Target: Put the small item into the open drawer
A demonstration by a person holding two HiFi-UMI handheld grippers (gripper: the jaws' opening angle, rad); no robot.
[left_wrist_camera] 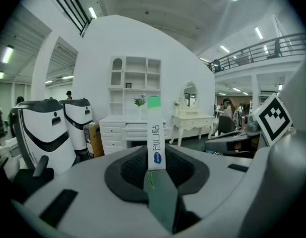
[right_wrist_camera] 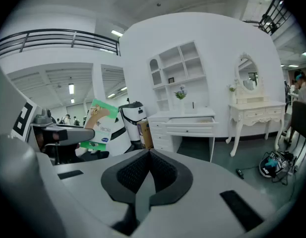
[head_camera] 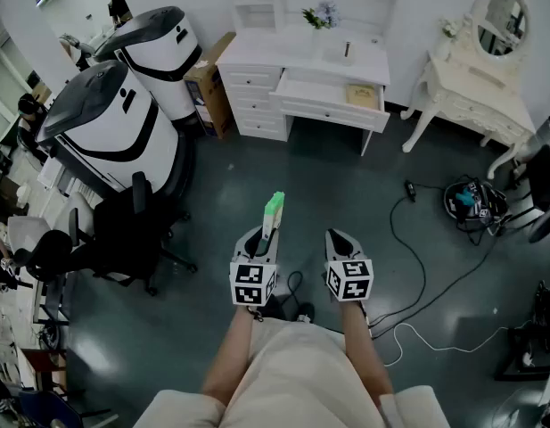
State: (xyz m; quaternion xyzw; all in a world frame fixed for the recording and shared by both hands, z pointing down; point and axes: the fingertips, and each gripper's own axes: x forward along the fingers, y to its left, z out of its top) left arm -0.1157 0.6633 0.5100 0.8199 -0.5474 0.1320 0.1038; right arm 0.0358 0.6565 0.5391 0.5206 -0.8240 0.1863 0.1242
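Note:
My left gripper (head_camera: pixel 261 237) is shut on a small flat box, white with a green top (head_camera: pixel 273 214). In the left gripper view the box (left_wrist_camera: pixel 155 138) stands upright, edge-on, pinched between the jaws. From the right gripper view its printed face (right_wrist_camera: pixel 99 124) shows at the left. My right gripper (head_camera: pixel 340 239) is shut with nothing between its jaws. The open drawer (head_camera: pixel 332 95) juts from the white desk (head_camera: pixel 303 56) far ahead, with a tan flat item (head_camera: pixel 364 95) lying at its right end. Both grippers hang over the dark floor, well short of the desk.
Two large white-and-black robot shells (head_camera: pixel 123 123) and a cardboard box (head_camera: pixel 209 83) stand left of the desk. A black office chair (head_camera: pixel 123 234) is at my left. A white dressing table with oval mirror (head_camera: pixel 484 74) stands at the right. Cables (head_camera: pixel 417 266) and a bag (head_camera: pixel 471 201) lie on the floor.

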